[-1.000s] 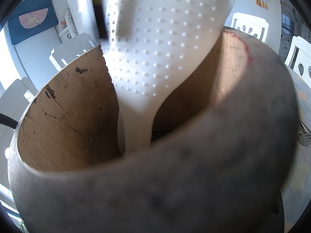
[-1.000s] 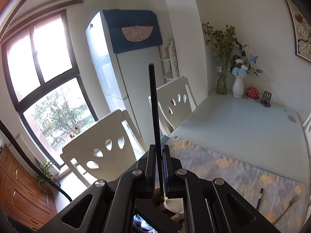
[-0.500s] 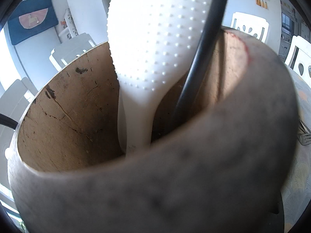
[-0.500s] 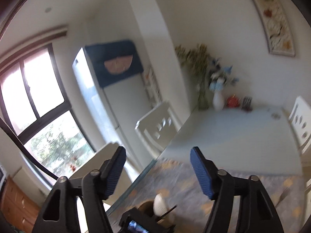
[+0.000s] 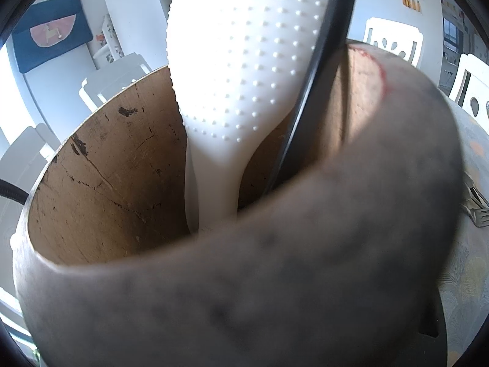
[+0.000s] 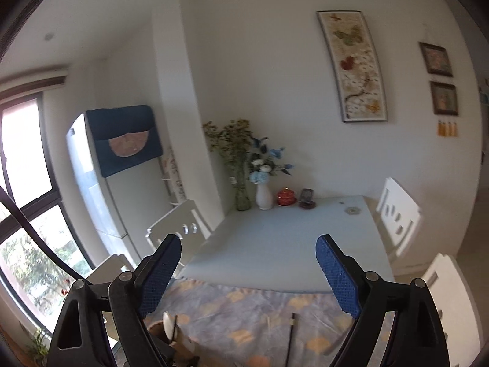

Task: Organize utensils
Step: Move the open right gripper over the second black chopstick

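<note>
Daylight is falling into the wooden holder (image 5: 101,183), which is filling nearly all of my left tool's view. Standing inside it, the white dimpled rice paddle (image 5: 244,70) is leaning against the far wall, and the thin black stick (image 5: 308,98) is slanting just beside it on the right, its lower end down behind the near rim. My left tool's own fingers are not showing here, so I cannot tell whether that tool is gripping anything.

My right tool (image 6: 247,272) has just been opening; its blue pads (image 6: 336,278) are now standing wide apart with nothing between them. It is hovering above the surface (image 6: 275,244), pointing toward the far wall. Below and to the left of the right tool, the same holder (image 6: 159,330) is peeking out, with the paddle (image 6: 167,321) and stick (image 6: 174,325) poking up from it. Below the tool, nearer the middle, another dark chopstick (image 6: 290,341) is lying on the patterned cloth (image 6: 244,305). Far ahead of the tool, two vases of flowers (image 6: 264,180) are standing against the wall, with white chairs (image 6: 397,214) on both sides. A metal fork's tines (image 5: 476,214) are lying just right of the holder in the left view.
</note>
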A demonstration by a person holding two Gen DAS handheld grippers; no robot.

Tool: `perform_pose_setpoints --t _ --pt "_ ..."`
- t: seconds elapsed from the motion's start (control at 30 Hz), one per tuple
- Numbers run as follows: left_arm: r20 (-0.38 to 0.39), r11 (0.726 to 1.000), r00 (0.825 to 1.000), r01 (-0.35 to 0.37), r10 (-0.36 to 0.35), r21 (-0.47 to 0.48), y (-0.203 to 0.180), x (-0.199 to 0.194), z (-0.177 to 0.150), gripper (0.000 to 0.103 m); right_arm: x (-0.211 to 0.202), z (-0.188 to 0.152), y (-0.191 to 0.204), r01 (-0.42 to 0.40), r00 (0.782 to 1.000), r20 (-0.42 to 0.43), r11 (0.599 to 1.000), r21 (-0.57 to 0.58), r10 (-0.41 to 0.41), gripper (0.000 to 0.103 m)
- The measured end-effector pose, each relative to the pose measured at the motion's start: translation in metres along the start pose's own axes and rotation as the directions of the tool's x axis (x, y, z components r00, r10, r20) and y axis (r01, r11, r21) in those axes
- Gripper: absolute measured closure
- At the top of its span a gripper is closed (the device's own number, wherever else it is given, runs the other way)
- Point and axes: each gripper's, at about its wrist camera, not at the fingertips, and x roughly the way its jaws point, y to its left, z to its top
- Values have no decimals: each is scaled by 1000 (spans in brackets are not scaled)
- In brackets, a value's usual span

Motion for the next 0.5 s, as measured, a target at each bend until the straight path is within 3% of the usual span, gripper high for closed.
perform_pose_setpoints --t 0.13,0.23,0.27,0.4,0.5 --pt "0 1000 1000 0 0 0 -1 -5 -6 0 -1 -15 -35 47 998 -33 995 87 -44 8" --pt "0 1000 1000 -6 6 4 -1 -5 -6 0 28 -39 -63 73 988 -149 986 152 -50 6" --pt "0 1000 1000 -6 6 4 -2 -6 -6 0 47 -52 -73 82 976 -216 979 185 -40 7" --pt "1 1000 1000 -12 12 9 -4 -8 -7 0 103 -97 -96 64 934 -354 957 284 42 7" --pt "0 1000 1000 -11 11 8 -4 -8 -8 0 145 -127 -102 107 898 -440 955 277 27 7"
